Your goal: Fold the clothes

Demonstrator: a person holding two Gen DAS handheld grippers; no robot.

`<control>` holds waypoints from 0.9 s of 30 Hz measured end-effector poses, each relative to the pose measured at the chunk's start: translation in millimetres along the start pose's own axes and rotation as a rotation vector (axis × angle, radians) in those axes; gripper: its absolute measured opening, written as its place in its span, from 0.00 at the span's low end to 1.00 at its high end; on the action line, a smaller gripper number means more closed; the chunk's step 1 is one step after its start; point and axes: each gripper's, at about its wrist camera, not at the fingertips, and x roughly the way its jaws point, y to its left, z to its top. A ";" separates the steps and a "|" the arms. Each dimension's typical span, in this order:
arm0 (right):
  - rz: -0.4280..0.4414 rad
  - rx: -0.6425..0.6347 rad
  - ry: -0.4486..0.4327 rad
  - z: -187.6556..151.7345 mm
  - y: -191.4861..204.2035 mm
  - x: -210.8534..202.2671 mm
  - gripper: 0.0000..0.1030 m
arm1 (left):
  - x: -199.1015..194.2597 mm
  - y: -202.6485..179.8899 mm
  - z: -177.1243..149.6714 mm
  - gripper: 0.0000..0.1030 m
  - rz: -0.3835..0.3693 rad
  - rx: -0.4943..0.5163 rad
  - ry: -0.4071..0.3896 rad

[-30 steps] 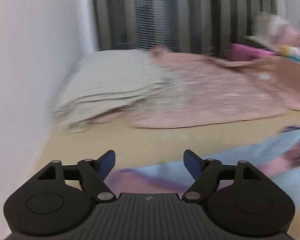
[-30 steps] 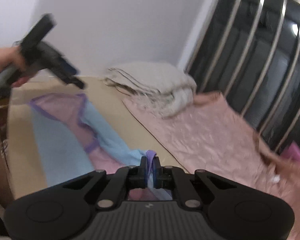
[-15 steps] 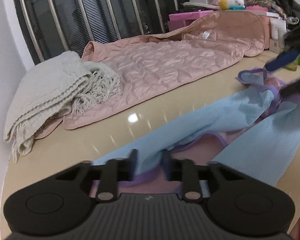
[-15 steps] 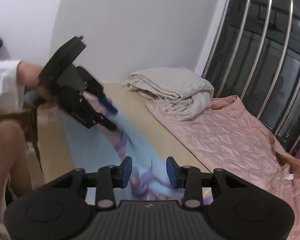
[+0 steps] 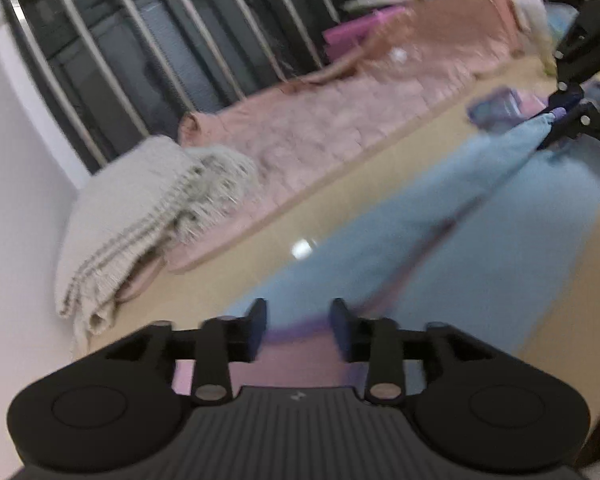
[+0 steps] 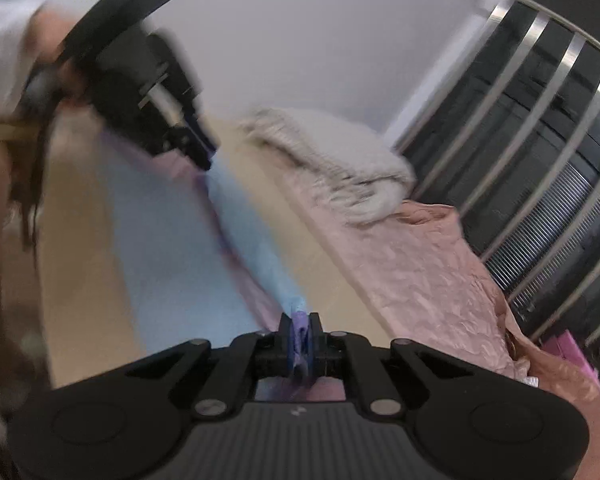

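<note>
On beige tabletop (image 5: 340, 208) by barred window (image 5: 148, 52) | right claw (image 6: 300, 336) clamps blue garment (image 6: 256, 248) | left claw (image 5: 299, 320) opening, seemingly straddling hem

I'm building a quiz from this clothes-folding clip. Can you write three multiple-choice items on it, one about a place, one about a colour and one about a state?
1. Where does the folded cream blanket lie?
A. on the floor
B. at the wall end of the pink quilt
C. over the metal bars

2. What colour is the main cloth of the garment being folded?
A. light blue
B. dark green
C. red

3. How is the right gripper?
A. wide open and empty
B. shut on the garment's purple edge
C. holding the blanket

Answers: 1 B, the blanket sits next to the wall, overlapping the quilt's end. 2 A, blue cloth spreads across the table. 3 B, purple trim is pinched between its pads.
</note>
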 end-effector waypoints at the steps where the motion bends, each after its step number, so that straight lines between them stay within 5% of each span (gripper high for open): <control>1: 0.016 -0.015 0.013 -1.7 4.0 0.3 0.05 | -0.3 -1.4 -3.4 0.38 -0.011 0.013 0.009; 4: 0.039 -0.022 0.014 -0.8 7.9 -5.1 0.08 | -14.3 12.6 3.6 0.43 -0.083 -0.081 0.005; 7: 0.081 0.070 -0.048 6.5 -7.6 -15.3 0.16 | -32.5 21.8 21.7 0.61 -0.133 -0.207 -0.125; 9: 0.101 0.139 -0.078 10.8 -17.7 -16.3 0.30 | -27.6 11.1 32.9 0.62 -0.195 -0.188 -0.162; 12: 0.109 0.188 -0.050 12.0 -21.1 -2.6 0.28 | -0.4 -15.3 41.5 0.61 -0.245 -0.097 -0.117; 14: 0.111 0.183 0.000 8.7 -17.1 7.7 0.14 | 13.5 -22.8 39.5 0.42 -0.261 -0.072 -0.070; 15: 0.106 0.187 0.024 5.9 -15.6 12.0 0.07 | 16.8 -24.2 37.2 0.13 -0.278 -0.065 -0.048; 16: 0.099 0.205 0.034 2.5 -15.6 13.0 0.07 | 15.4 -25.4 32.7 0.02 -0.276 -0.053 -0.041; 20: 0.108 0.263 0.044 -4.8 -18.9 1.7 0.11 | 1.9 -22.0 14.3 0.03 -0.272 -0.063 -0.018; 23: 0.130 0.308 -0.051 -6.8 -37.6 -30.7 0.34 | -16.2 -10.9 16.5 0.13 -0.310 -0.119 -0.039; 25: 0.069 0.403 -0.039 -10.7 -68.5 -40.7 0.35 | -28.3 -11.4 25.4 0.44 -0.303 -0.131 -0.095; 27: 0.000 0.523 0.030 -16.5 -106.8 -35.0 0.36 | -29.8 -18.0 37.4 0.52 -0.289 -0.133 -0.146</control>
